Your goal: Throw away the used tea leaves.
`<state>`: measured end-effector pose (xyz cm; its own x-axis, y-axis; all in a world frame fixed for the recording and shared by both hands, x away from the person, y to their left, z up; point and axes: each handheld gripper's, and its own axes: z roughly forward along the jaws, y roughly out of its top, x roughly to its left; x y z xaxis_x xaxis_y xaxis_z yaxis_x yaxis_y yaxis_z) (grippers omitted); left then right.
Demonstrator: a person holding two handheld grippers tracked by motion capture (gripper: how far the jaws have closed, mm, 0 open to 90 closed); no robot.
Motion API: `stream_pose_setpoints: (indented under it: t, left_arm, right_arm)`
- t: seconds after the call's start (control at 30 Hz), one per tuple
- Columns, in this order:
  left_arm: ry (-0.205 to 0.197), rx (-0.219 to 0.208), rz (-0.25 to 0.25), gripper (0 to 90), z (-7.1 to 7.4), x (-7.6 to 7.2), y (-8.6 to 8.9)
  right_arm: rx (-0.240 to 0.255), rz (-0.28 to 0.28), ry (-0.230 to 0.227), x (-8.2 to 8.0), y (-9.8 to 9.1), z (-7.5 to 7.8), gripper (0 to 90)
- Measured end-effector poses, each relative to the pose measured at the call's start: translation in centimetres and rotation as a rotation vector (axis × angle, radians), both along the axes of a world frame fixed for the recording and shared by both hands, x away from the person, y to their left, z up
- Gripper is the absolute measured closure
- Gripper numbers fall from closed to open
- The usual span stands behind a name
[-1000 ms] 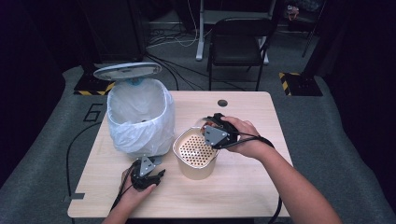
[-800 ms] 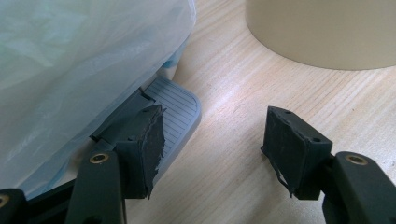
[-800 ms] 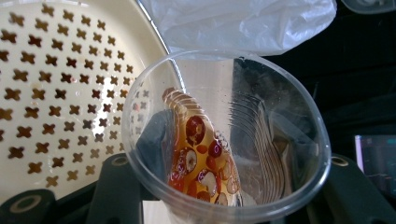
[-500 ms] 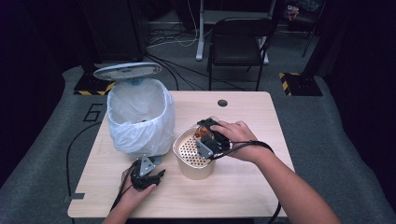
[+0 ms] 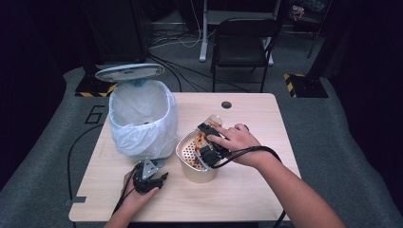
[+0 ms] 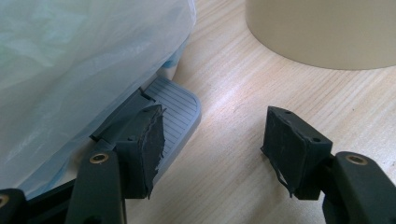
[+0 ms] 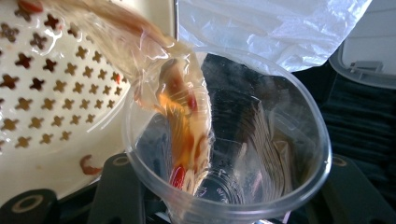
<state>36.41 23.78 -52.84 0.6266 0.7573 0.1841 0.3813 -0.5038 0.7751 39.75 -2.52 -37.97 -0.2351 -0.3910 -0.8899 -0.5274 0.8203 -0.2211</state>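
Observation:
A clear plastic cup (image 5: 211, 125) lies tipped over the beige perforated strainer bowl (image 5: 189, 167) at the table's middle. My right gripper (image 5: 205, 144) is shut on the cup. In the right gripper view the cup (image 7: 271, 140) sits between the jaws, and orange-brown sauce with red bits runs from its mouth onto the strainer (image 7: 51, 98). My left gripper (image 5: 151, 178) rests on the table by the foot of the bin (image 5: 142, 118). Its jaws (image 6: 215, 140) stand open with nothing between them, the left one over the grey pedal (image 6: 180, 105).
The bin holds a white plastic bag (image 6: 70, 60), and its lid (image 5: 129, 72) stands raised. The strainer's wall (image 6: 322, 32) is just ahead of the left gripper. A round cable hole (image 5: 226, 104) marks the table's far edge, with a black chair (image 5: 242, 42) behind it.
My right gripper has carried the cup left and down over the strainer and tipped it further, so the contents now spill out. The left gripper has stayed put.

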Motion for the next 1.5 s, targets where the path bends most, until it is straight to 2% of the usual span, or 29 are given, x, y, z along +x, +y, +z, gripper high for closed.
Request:
stream_pose_setpoints:
  t: [0.07, 0.1, 0.13, 0.17, 0.2, 0.23, 0.3, 0.37, 0.4, 0.47, 0.53, 0.57, 0.6, 0.63, 0.7, 0.8, 1.1, 1.13, 1.2, 1.23, 1.27, 1.37, 1.5]
  left_arm:
    - [0.0, -0.001, 0.0, 38.1, 0.0, 0.0, 0.0]
    - [0.001, -0.001, 0.0, 38.1, 0.0, 0.0, 0.0]
    - [0.001, -0.002, 0.0, 38.1, 0.0, 0.0, 0.0]
    - [0.0, -0.002, 0.002, 38.1, 0.0, 0.0, 0.0]
    - [0.0, -0.002, 0.002, 38.1, 0.0, 0.0, 0.0]
    - [0.0, -0.003, 0.002, 38.1, 0.0, 0.0, 0.0]
    - [0.0, -0.001, 0.002, 38.1, 0.0, 0.0, 0.0]
    - [0.001, -0.008, 0.006, 38.1, 0.0, 0.0, -0.1]
    - [-0.009, 0.012, -0.002, 38.1, 0.0, 0.0, 0.1]
    - [-0.009, 0.013, -0.001, 38.1, 0.0, 0.0, 0.0]
    - [-0.014, 0.017, -0.004, 38.1, 0.1, 0.1, 0.1]
    - [-0.013, 0.015, -0.003, 38.1, 0.1, 0.0, 0.1]
    - [-0.013, 0.015, -0.003, 38.1, 0.1, 0.1, 0.1]
    - [-0.011, 0.014, -0.005, 38.1, 0.1, 0.1, 0.1]
    - [-0.014, 0.016, -0.003, 38.1, 0.1, 0.0, 0.1]
    - [-0.013, 0.017, -0.002, 38.1, 0.1, 0.0, 0.0]
    - [-0.013, 0.017, -0.002, 38.1, 0.1, 0.0, 0.0]
    - [-0.007, 0.005, 0.001, 38.1, 0.0, 0.0, 0.0]
    - [-0.006, -0.007, 0.004, 38.1, 0.0, 0.0, -0.1]
    - [-0.008, -0.02, 0.01, 38.1, -0.1, 0.0, -0.1]
    - [-0.007, -0.016, 0.008, 38.1, -0.1, 0.0, -0.1]
    - [-0.008, -0.016, 0.008, 38.1, -0.1, 0.0, -0.1]
    - [-0.007, -0.016, 0.009, 38.1, -0.1, 0.0, -0.1]
  right_arm:
    - [-0.01, -0.002, -0.044, -0.2, 0.0, -0.3, 47.9]
    - [-0.079, 0.016, -0.09, -0.2, 0.1, -0.2, 47.9]
    - [-0.079, 0.0, -0.081, -0.3, -0.1, -0.7, 48.0]
    - [-0.103, 0.019, -0.118, -0.3, 0.0, -0.7, 48.0]
    - [-0.147, 0.042, -0.151, -0.4, 0.3, -0.6, 48.1]
    - [-0.164, 0.05, -0.174, -0.5, 0.4, -0.8, 48.1]
    - [-0.168, 0.068, -0.198, -0.7, 0.4, -1.2, 48.3]
    - [-0.191, 0.056, -0.224, -1.0, 0.3, -1.6, 48.4]
    - [-0.196, 0.065, -0.25, -1.0, 0.3, -1.8, 48.4]
    - [-0.203, 0.079, -0.295, -1.2, 0.2, -2.2, 48.4]
    - [-0.217, 0.092, -0.312, -1.3, 0.2, -2.3, 48.4]
    - [-0.216, 0.105, -0.303, -1.3, 0.2, -2.5, 48.4]
    - [-0.131, 0.099, -0.289, -1.3, 0.0, -3.0, 48.4]
    - [-0.141, 0.104, -0.294, -1.3, 0.1, -3.0, 48.3]
    - [-0.217, 0.114, -0.314, -1.3, 0.2, -2.6, 48.3]
    - [-0.207, 0.119, -0.325, -1.4, 0.2, -2.6, 48.3]
    - [-0.234, 0.117, -0.334, -1.3, 0.2, -2.6, 48.4]
    - [-0.241, 0.115, -0.339, -1.3, 0.2, -2.6, 48.4]
    - [-0.193, 0.087, -0.347, -1.5, 0.0, -3.1, 48.4]
    - [-0.188, 0.083, -0.34, -1.5, 0.0, -3.2, 48.3]
    - [-0.187, 0.085, -0.344, -1.5, 0.0, -3.3, 48.3]
    - [-0.228, 0.097, -0.371, -1.6, 0.1, -3.1, 48.3]
    - [-0.226, 0.099, -0.38, -1.5, 0.0, -3.0, 48.2]
